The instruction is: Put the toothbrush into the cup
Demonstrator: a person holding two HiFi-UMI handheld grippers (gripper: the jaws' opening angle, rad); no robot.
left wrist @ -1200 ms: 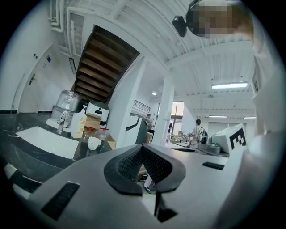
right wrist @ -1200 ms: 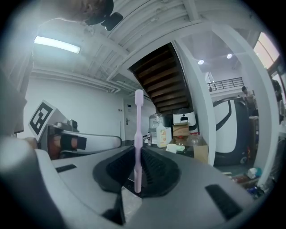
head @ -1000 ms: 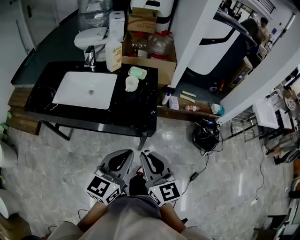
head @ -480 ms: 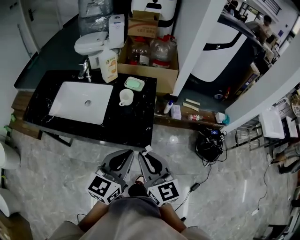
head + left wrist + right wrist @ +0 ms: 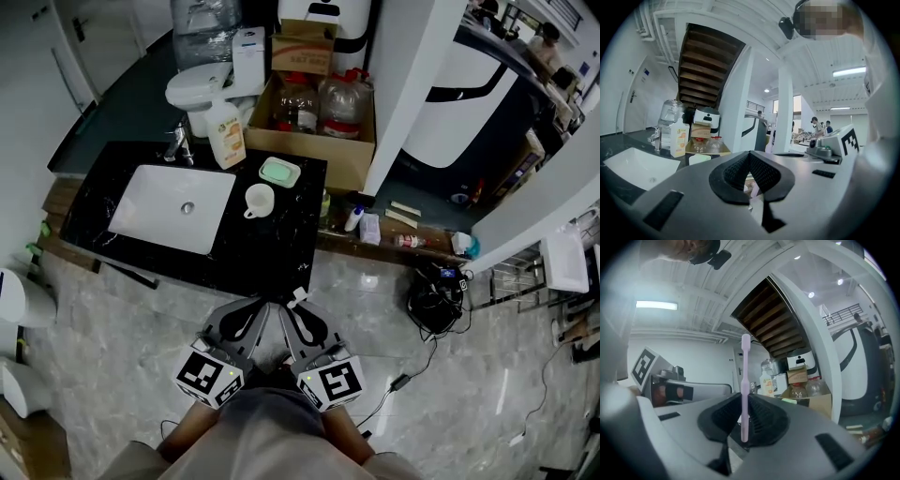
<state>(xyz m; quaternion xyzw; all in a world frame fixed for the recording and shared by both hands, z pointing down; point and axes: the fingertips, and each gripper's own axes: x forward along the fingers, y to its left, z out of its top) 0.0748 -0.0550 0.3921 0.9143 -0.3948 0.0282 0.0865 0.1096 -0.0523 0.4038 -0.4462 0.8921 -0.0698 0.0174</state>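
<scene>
Left gripper [image 5: 750,164] held beside the right, jaws pressed together, right gripper [image 5: 745,416] pinched a toothbrush [image 5: 745,376]

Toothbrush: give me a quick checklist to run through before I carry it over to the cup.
1. Toothbrush clamped in the right tool: ok, jaws shut on its shaft, which stands upright.
2. Which end carries the bristles: cannot tell.
3. Left tool empty: ok, jaws together on nothing.
4. Cup upright on the black counter, mouth open to the top: ok.
5. Cup within reach: probably not ok, both tools hang over the floor at the counter's near edge.
6. Green soap dish clear of the cup: cannot tell, it sits close behind.
</scene>
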